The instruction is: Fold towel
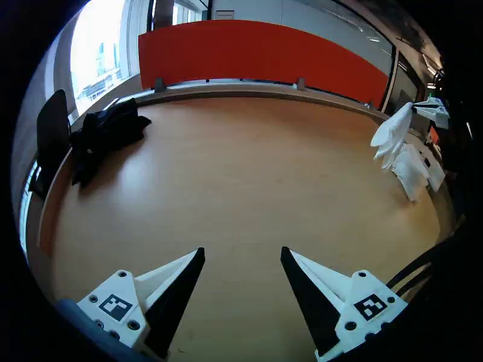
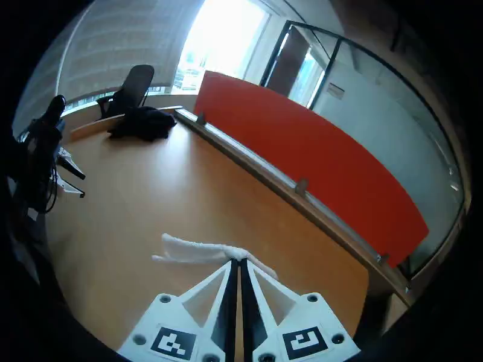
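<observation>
Wooden table [image 2: 151, 181] below; white towel [image 2: 193, 250] pinched at the closed right claw [image 2: 239, 263] tips; left claw [image 1: 242, 250] gapes, well apart.

wooden table [image 1: 241, 181] | red divider [image 1: 259, 54] along far edge | black garment [image 1: 105, 136] on table | black chair [image 2: 136, 81]

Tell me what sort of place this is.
Probably an office: the towel is over a long wooden desk backed by a red divider screen, with a black office chair by the window and glass partition walls.
</observation>
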